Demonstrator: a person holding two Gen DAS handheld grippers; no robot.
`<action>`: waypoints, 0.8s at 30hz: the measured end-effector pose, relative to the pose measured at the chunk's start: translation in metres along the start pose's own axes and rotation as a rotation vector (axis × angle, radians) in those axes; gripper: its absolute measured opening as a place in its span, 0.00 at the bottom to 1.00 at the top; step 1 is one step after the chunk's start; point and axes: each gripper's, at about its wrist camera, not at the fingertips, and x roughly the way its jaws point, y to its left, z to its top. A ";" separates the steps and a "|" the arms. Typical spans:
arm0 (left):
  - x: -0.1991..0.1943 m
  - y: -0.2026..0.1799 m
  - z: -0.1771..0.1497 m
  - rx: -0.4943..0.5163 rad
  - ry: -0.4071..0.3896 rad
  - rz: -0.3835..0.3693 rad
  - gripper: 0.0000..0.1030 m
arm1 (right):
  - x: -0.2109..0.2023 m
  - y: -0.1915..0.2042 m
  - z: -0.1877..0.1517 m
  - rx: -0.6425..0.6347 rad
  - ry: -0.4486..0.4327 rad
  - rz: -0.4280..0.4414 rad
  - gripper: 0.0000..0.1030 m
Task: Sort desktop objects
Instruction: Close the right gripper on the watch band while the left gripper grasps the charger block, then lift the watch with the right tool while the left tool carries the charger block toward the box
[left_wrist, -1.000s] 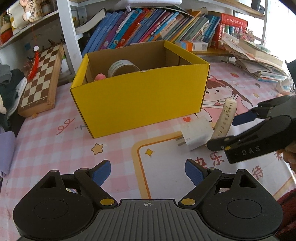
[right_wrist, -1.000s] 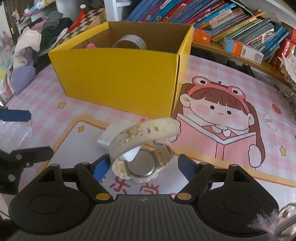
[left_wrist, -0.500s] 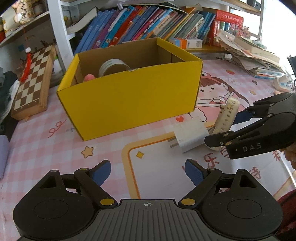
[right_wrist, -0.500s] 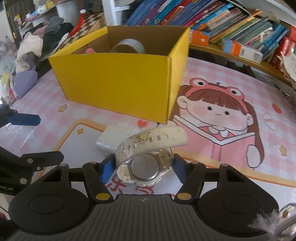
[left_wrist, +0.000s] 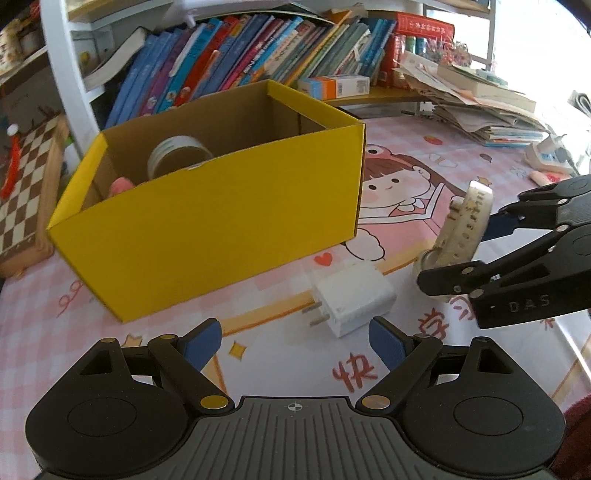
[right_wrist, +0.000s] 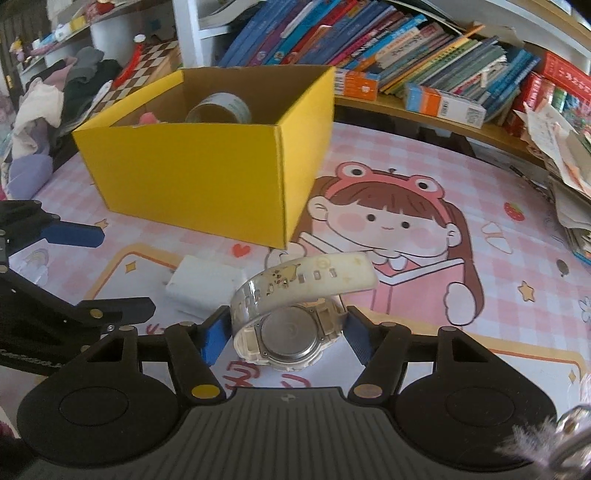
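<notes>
A: The right tongs (right_wrist: 282, 338) are clamped on a watch (right_wrist: 291, 332): cream plastic strap with punched holes, round metal back facing the camera.

B: The left tongs (left_wrist: 294, 341) stand wide apart with nothing between them, over a pink checked mat on the surface (left_wrist: 155, 339). A white boxy charger (left_wrist: 352, 297) with metal prongs lies just ahead.

A: The yellow cardboard box (left_wrist: 207, 225) sits behind it, open-topped, with a tape roll (left_wrist: 179, 155) and something pink inside.

B: Only the right view shows the watch's back; the left view shows the strap edge-on.
</notes>
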 end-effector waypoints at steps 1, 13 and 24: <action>0.003 -0.001 0.002 0.006 0.003 0.002 0.85 | 0.000 -0.001 0.000 0.003 0.001 -0.004 0.61; 0.028 -0.014 0.018 0.069 0.001 -0.076 0.76 | 0.003 -0.012 0.002 0.030 0.004 -0.044 0.61; 0.039 -0.024 0.019 0.120 0.013 -0.162 0.75 | -0.002 -0.019 0.000 0.064 0.004 -0.080 0.61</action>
